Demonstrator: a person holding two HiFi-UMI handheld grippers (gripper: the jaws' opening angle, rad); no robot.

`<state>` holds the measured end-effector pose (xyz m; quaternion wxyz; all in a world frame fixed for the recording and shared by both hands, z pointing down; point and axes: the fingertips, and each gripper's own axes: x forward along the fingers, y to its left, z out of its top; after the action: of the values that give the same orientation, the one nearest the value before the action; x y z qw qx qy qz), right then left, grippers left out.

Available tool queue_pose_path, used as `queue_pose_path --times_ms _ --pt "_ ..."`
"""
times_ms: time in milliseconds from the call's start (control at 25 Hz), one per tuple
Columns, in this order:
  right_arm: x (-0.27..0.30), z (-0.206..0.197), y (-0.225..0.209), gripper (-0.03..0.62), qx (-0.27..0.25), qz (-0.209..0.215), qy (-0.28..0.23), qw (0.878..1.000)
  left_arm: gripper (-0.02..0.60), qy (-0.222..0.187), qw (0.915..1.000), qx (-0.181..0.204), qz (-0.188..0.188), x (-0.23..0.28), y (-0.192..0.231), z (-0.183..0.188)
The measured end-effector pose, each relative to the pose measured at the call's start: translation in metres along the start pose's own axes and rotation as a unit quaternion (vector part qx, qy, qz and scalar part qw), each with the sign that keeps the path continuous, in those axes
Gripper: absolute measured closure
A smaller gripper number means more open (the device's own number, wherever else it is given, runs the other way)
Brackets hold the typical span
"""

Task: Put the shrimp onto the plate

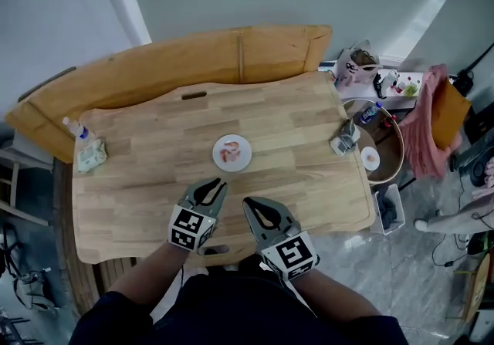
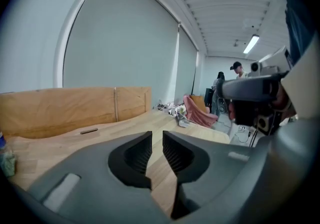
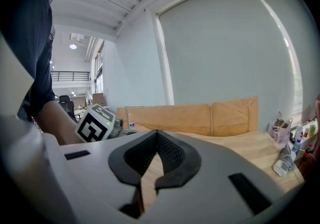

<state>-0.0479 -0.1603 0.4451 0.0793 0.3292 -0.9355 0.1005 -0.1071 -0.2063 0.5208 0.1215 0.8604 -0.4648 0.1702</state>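
A small white plate (image 1: 246, 160) sits near the middle of the wooden table (image 1: 293, 120), with pink shrimp (image 1: 229, 153) lying on it. Both grippers hover over the table's near edge, short of the plate. My left gripper (image 1: 221, 181) points at the plate from just below it; its jaws stand a narrow gap apart with nothing between them (image 2: 157, 135). My right gripper (image 1: 248, 201) is beside it on the right, jaw tips touching and empty (image 3: 156, 132). Neither gripper view shows the plate or the shrimp.
A plastic bottle (image 1: 77, 130) and a crumpled packet (image 1: 92, 155) lie at the table's left edge, and another packet (image 1: 345, 138) at the right edge. A raised wooden board (image 1: 193, 58) borders the far side. Clutter and a pink cloth (image 1: 432, 120) stand to the right of the table.
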Motion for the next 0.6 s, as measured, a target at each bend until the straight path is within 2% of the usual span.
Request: queue_pose_path --times_ms 240,600 --pt "0.008 0.011 0.023 0.585 -0.005 0.007 -0.010 1.000 0.526 -0.061 0.9979 -0.015 -0.015 -0.056 -0.023 0.038" --pt "0.008 0.017 0.056 0.585 -0.007 0.012 -0.016 1.000 0.575 -0.106 0.9937 -0.011 -0.035 -0.119 -0.043 0.063"
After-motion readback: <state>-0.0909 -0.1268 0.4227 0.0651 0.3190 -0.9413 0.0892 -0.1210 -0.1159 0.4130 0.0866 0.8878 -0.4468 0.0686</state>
